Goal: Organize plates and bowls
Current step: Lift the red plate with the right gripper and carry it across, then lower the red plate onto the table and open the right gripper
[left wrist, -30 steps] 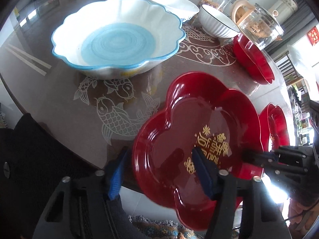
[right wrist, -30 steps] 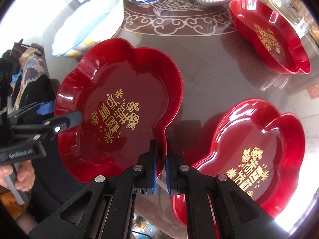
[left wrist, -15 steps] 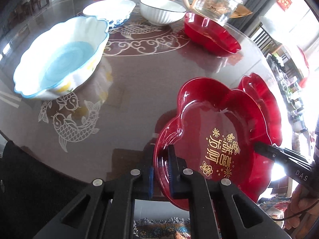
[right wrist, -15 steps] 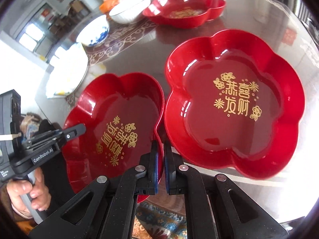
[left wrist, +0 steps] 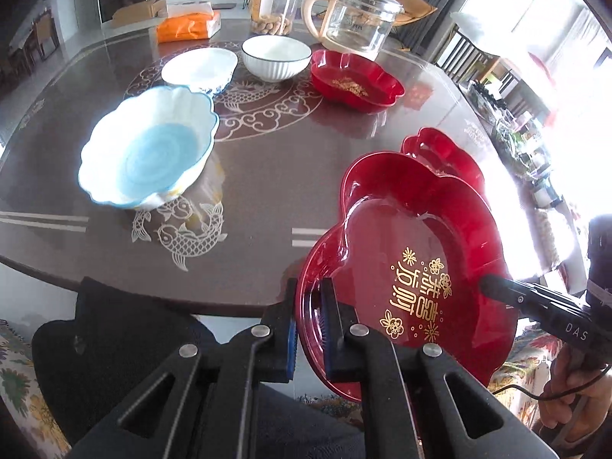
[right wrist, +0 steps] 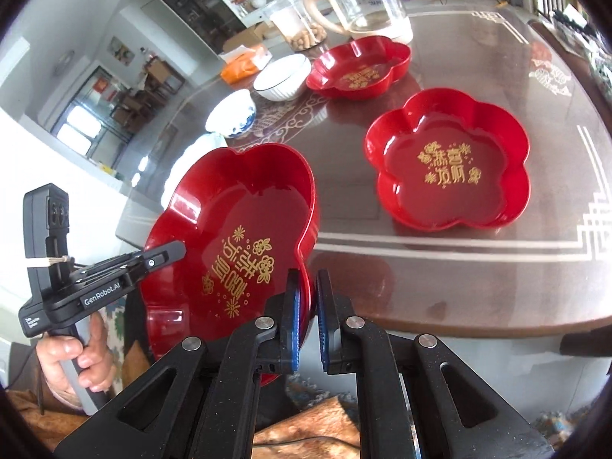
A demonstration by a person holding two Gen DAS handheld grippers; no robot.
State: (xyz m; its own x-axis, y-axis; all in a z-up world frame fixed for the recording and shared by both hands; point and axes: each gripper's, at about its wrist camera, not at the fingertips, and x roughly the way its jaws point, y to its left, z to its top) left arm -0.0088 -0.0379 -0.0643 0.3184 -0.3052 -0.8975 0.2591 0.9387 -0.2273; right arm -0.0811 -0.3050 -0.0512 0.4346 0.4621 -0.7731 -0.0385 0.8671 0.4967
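Both grippers were clamped on the same red flower-shaped plate (left wrist: 420, 252), 1 on each side; the left gripper (left wrist: 309, 329) had its fingers (left wrist: 285, 329) pinching the plate's near-left rim, and the right gripper (right wrist: 306, 321) had its fingers (right wrist: 290, 321) squeezed onto the opposite edge. In the left wrist view you could see the right gripper poking in from the right with a hand (left wrist: 573, 401) wrapped around its handle; in the right wrist view the left gripper came in from the left, also with a hand (right wrist: 76, 359) on the grip.

The held plate looked lifted off the counter (left wrist: 267, 160) and tilted, sitting out past the counter's near edge; gold lettering showed on its inside.

A 2nd red plate (right wrist: 447, 168) lay flat on the counter, clear of the held one in the right view; in the left view only its rim peeked out behind the held plate. A 3rd red plate (left wrist: 355, 80) sat farther back, just beside a white ribbed bowl (left wrist: 276, 57); next to that was a blue-patterned bowl (left wrist: 199, 69), and nearer the front a big scalloped bowl with a blue centre (left wrist: 149, 149).

Way at the back: a glass kettle (left wrist: 359, 19), a clear jar (left wrist: 275, 7) and an orange tissue pack (left wrist: 187, 25).
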